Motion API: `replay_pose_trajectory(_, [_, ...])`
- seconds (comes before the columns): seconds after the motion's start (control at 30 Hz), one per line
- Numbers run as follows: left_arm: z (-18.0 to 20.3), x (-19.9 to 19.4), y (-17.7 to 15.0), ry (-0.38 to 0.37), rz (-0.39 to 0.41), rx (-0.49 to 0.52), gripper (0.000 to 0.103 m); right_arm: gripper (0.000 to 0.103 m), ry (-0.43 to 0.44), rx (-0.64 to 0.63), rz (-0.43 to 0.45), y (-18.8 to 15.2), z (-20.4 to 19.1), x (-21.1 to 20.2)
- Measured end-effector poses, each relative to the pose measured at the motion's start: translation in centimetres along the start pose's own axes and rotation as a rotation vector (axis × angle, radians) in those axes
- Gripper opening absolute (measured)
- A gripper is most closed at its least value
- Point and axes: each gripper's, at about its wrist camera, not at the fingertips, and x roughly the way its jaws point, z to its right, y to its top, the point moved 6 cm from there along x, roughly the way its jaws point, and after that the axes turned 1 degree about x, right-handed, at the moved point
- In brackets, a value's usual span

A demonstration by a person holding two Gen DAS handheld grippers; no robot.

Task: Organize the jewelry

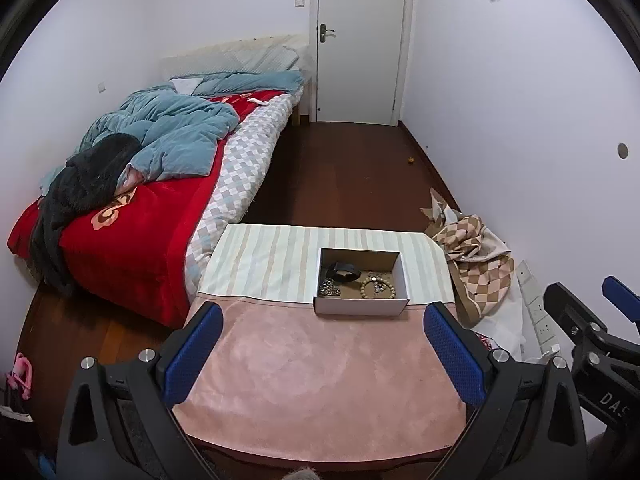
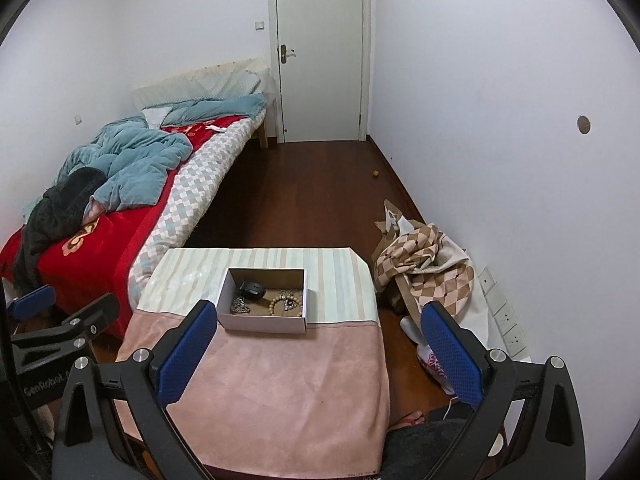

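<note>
An open cardboard box [image 1: 361, 306] [image 2: 262, 323] stands on the table [image 1: 320, 380] [image 2: 280, 392], where the striped cloth meets the pink cloth. Inside lie a black band [image 1: 343, 271] [image 2: 252, 290], a wooden bead bracelet [image 1: 378, 287] [image 2: 285, 305] with a metal piece on it, and a silvery chain heap [image 1: 329, 288] [image 2: 240, 305]. My left gripper [image 1: 322, 354] is open and empty, above the pink cloth, short of the box. My right gripper [image 2: 318, 352] is open and empty, its left finger [image 2: 188, 350] near the box's front left corner.
A bed [image 1: 140, 184] with red and blue bedding lies left of the table. A checked cloth bag [image 1: 476, 256] [image 2: 424, 268] sits on the floor at the right by the wall. A closed door [image 1: 360, 40] stands at the far end. Shoes [image 2: 430, 356] lie right of the table.
</note>
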Motion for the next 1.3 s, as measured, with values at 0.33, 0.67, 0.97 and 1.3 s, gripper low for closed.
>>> replay_pose_trajectory(0.33, [0.4,1.4,-0.1,-0.006,-0.044,-0.006,0.103,0.103,0.0,0.009,-0.032,-0.2,0.3,0.7])
replay_pose_trajectory(0.67, [0.4,4.6,1.1,0.05,-0.058,-0.005,0.103,0.103,-0.033,-0.003,-0.065,0.8,0.2,5.5])
replay_pose_trajectory(0.97, [0.3,8.8,1.5,0.07,-0.135,0.002,0.103,0.103,-0.037,-0.02,-0.15,1.0,-0.3,10.9])
replay_pose_trajectory(1.3, [-0.3,12.1,2.0,0.079,-0.189,0.003,0.103,0.103,-0.048,-0.033,-0.213,1.4,-0.7,15.1])
